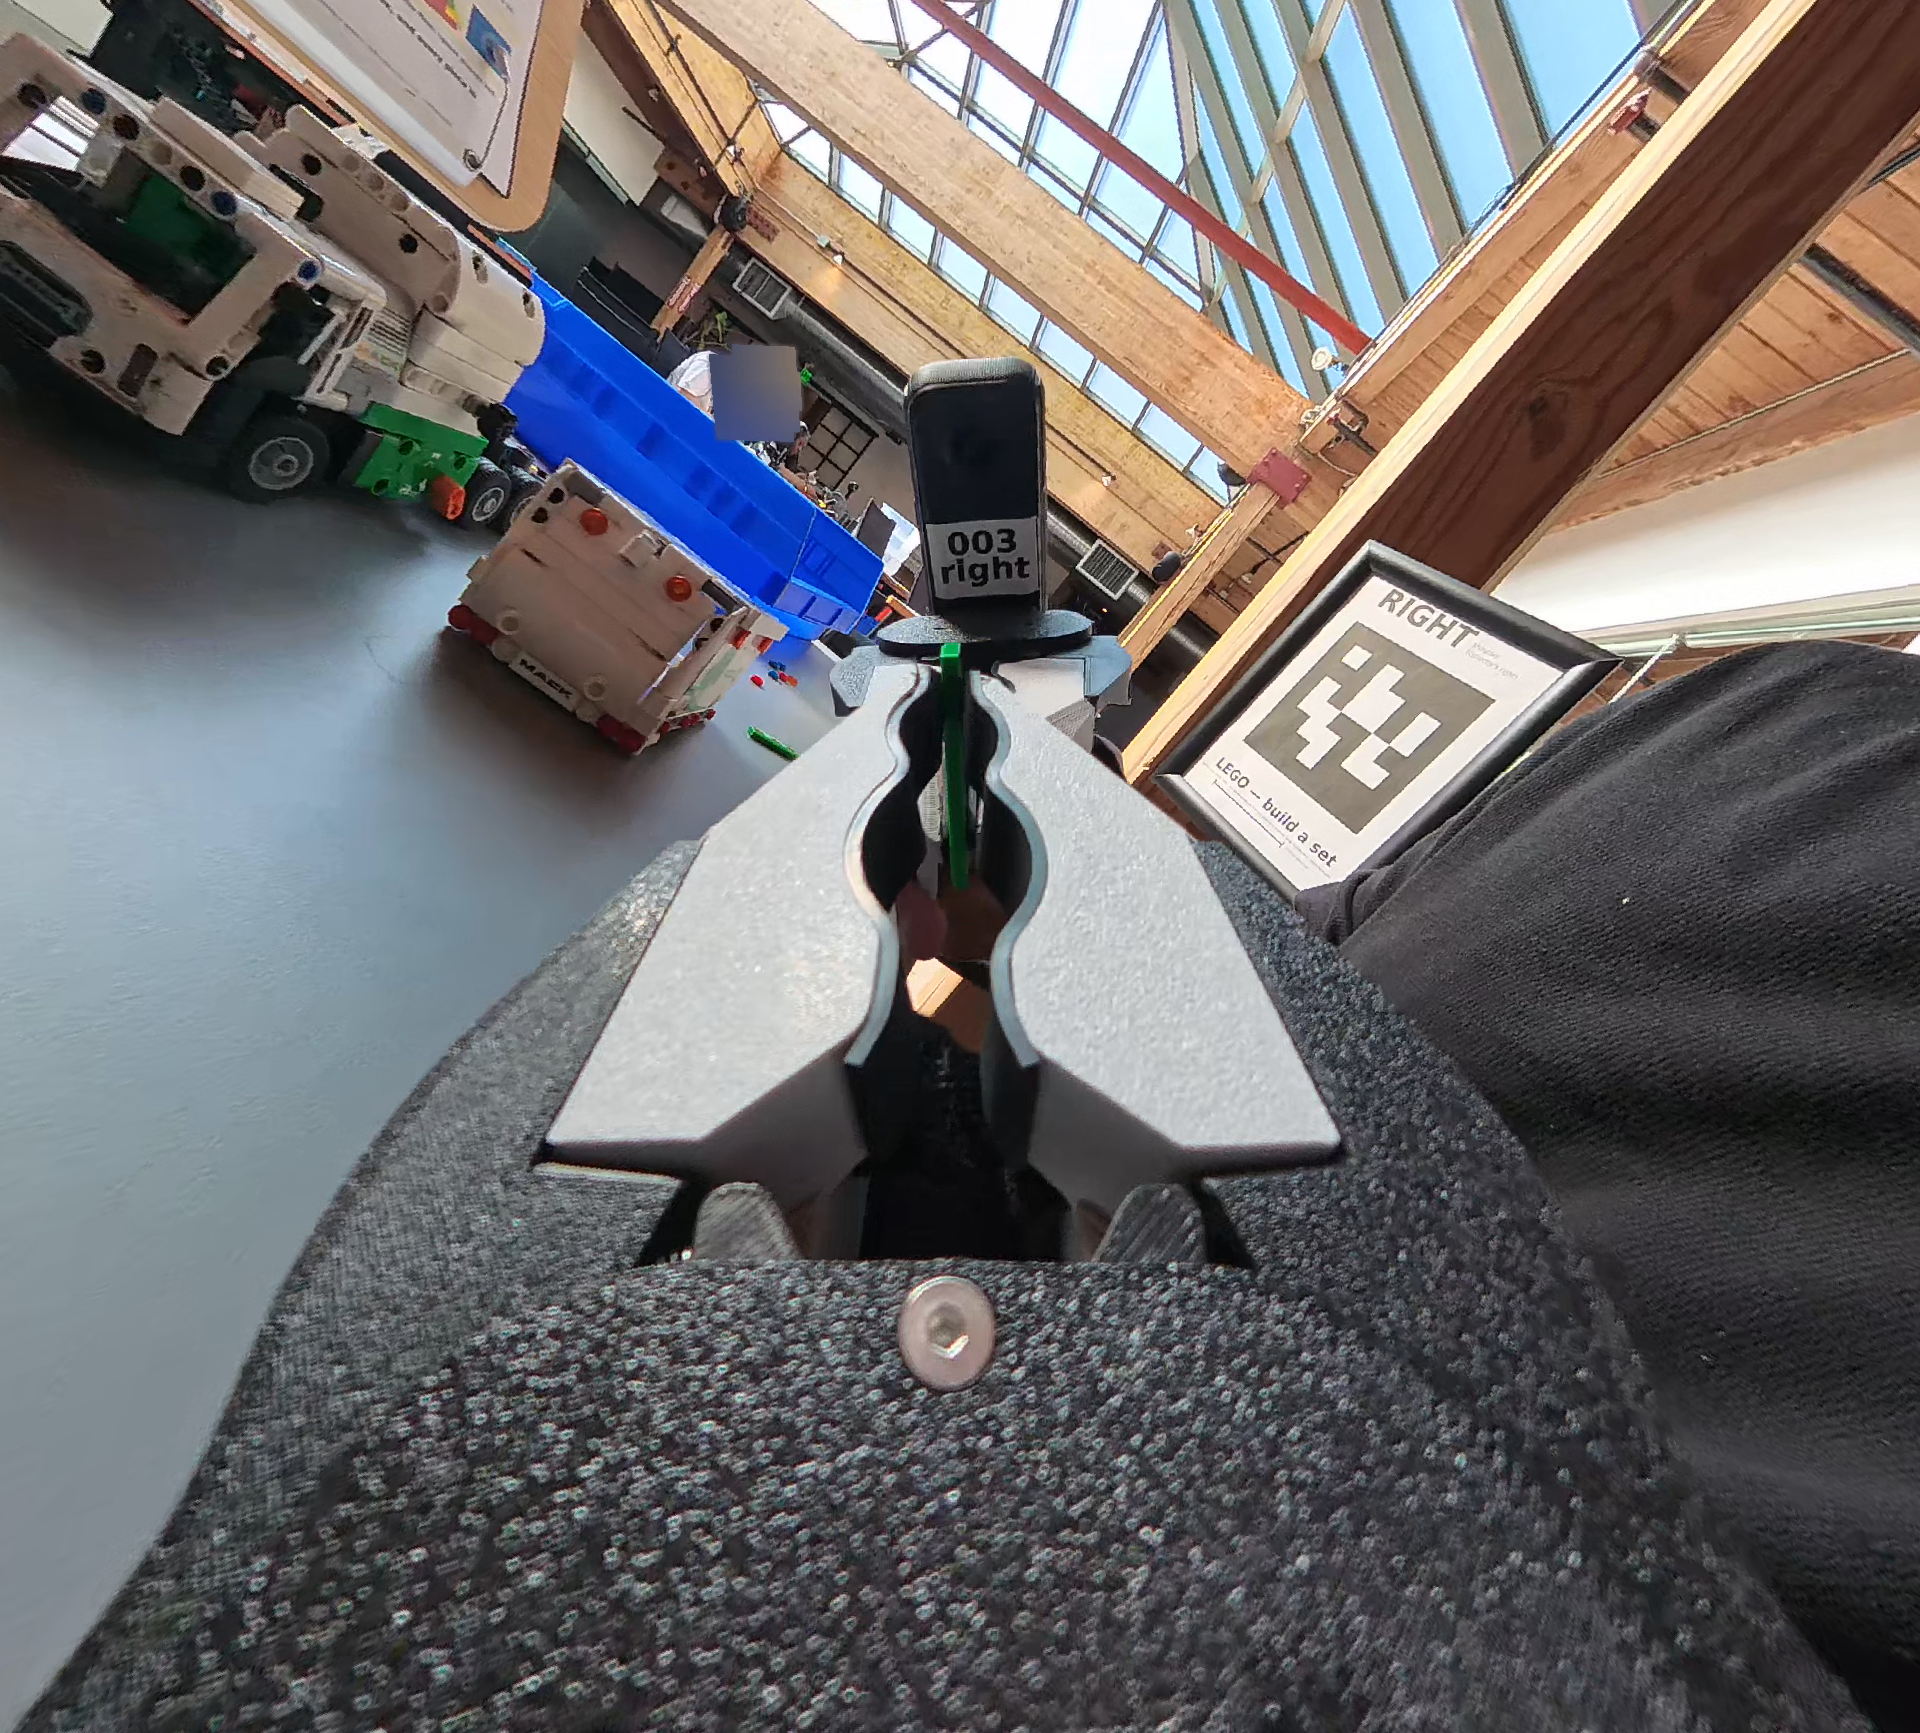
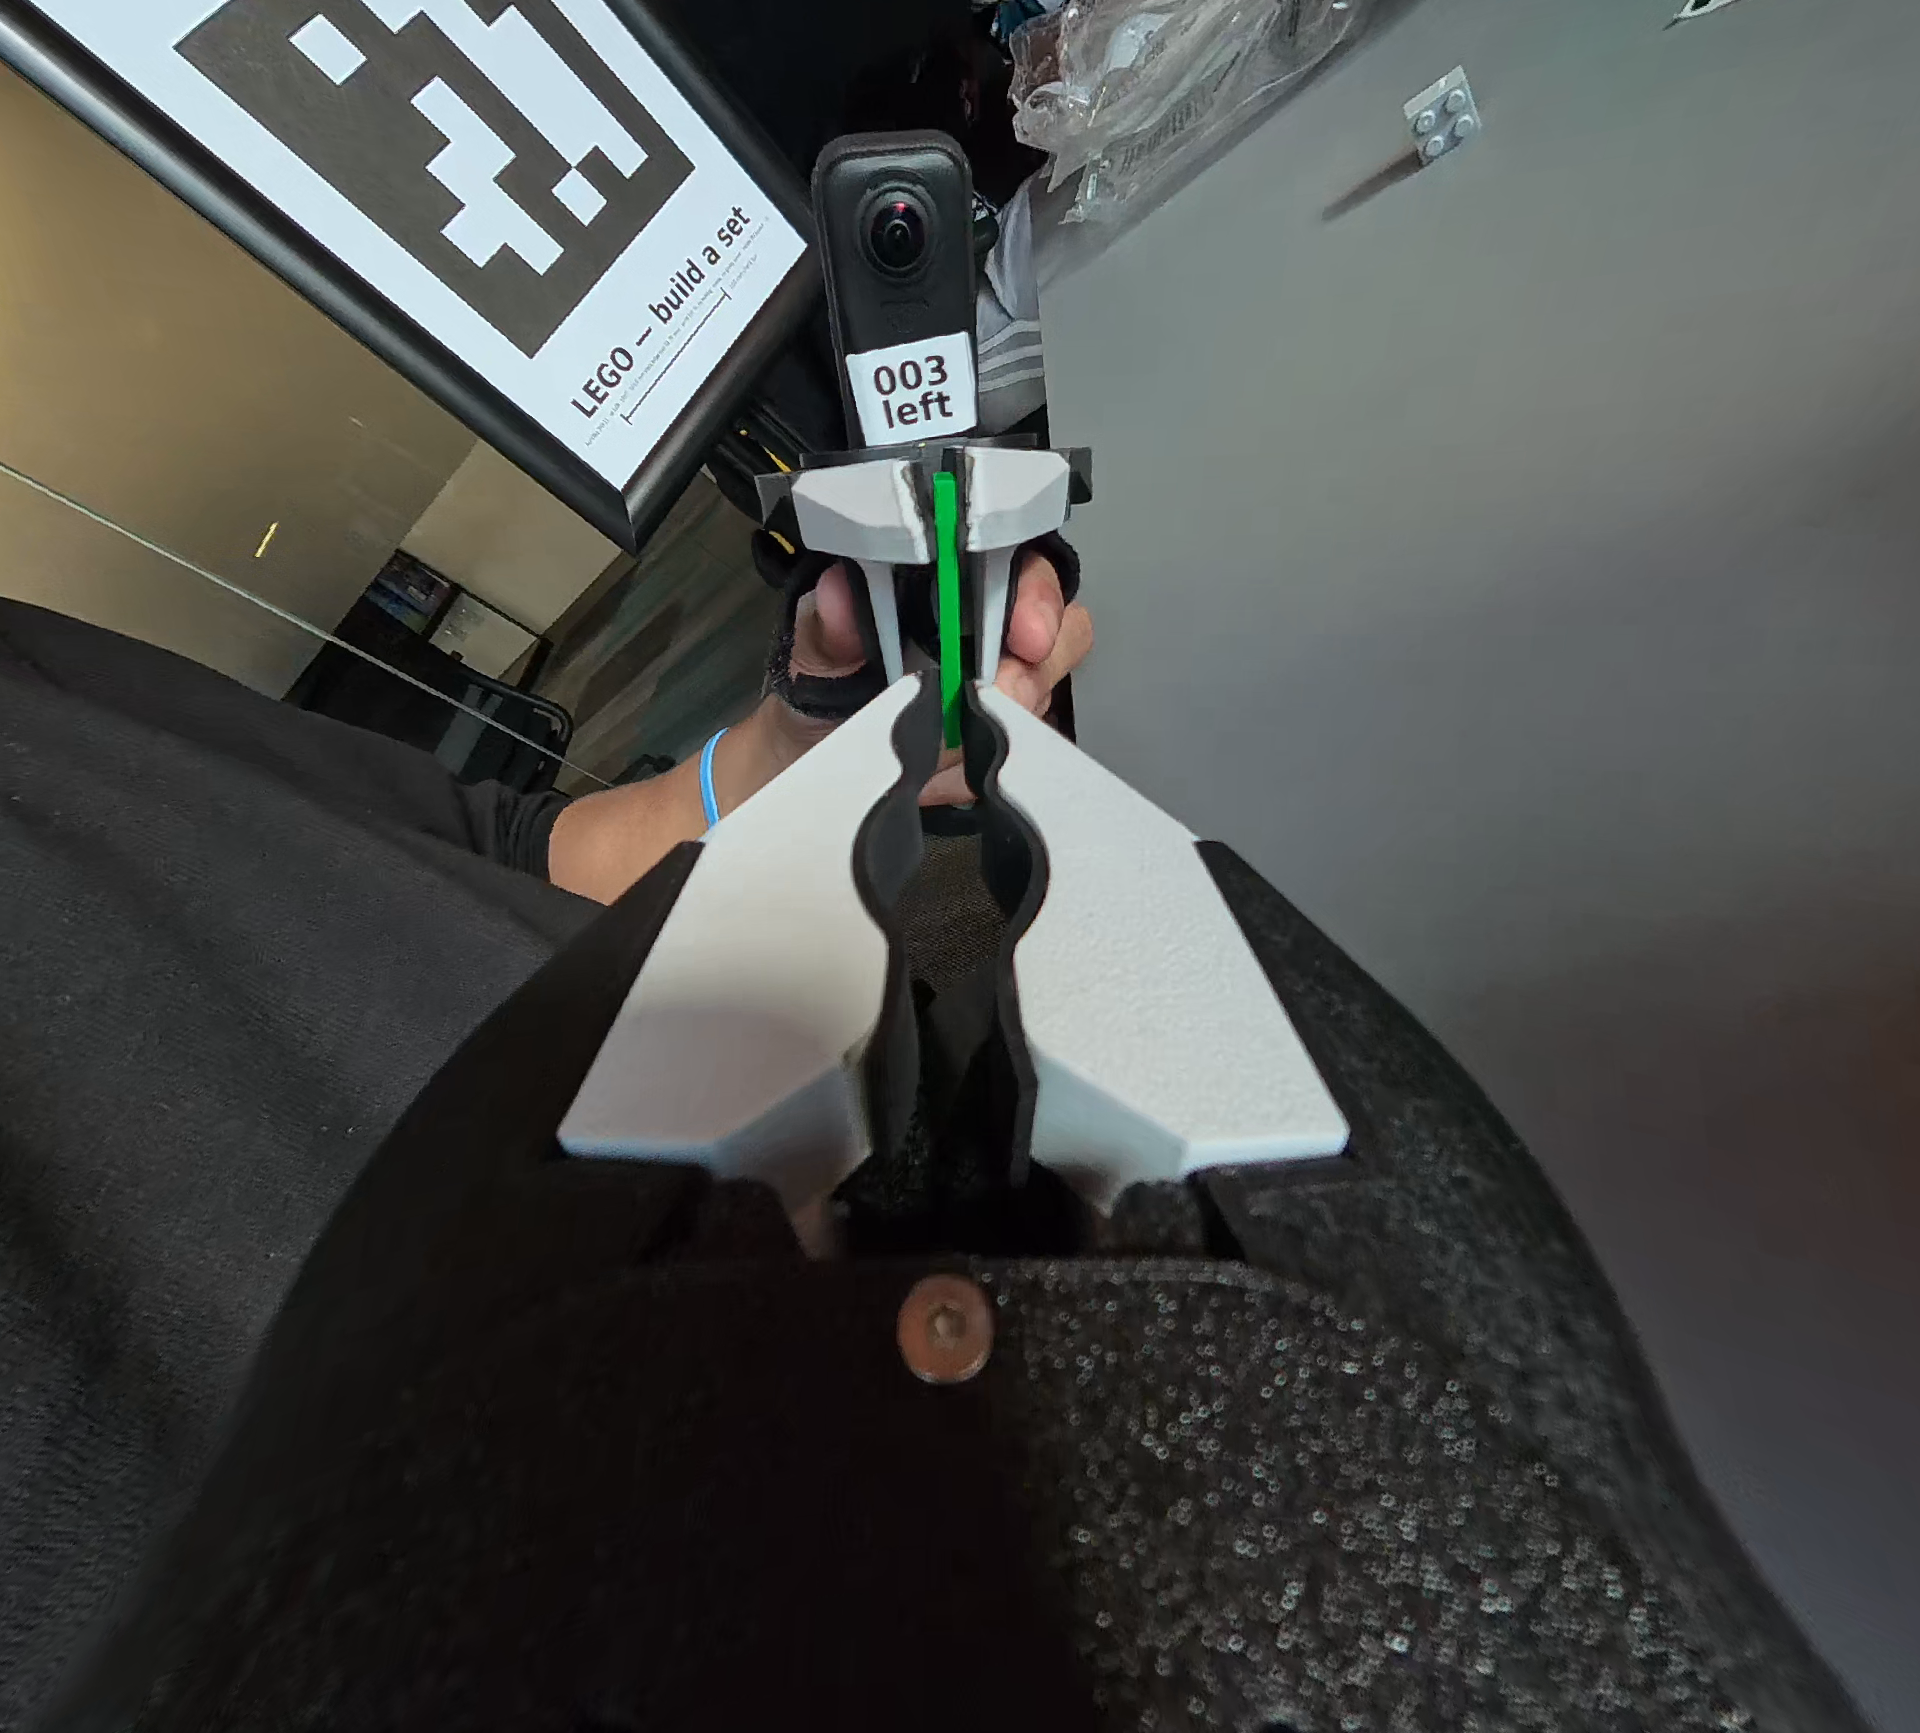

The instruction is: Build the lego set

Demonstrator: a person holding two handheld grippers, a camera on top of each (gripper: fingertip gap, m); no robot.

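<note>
**Thin green plate held between two facing claws**

The thin flat green plastic lego plate (image 1: 954, 764) is pinched edge-on, in the air above the grey worktop (image 1: 260, 852), by both the left claw (image 1: 951, 686) and the right claw (image 2: 948, 696), each closed down onto it. For a clean handover, one grip should be kept firm while the other is eased apart slowly. The plate's studs and its full length are hidden by the fingers, so which claw bears the load cannot be told.
</note>
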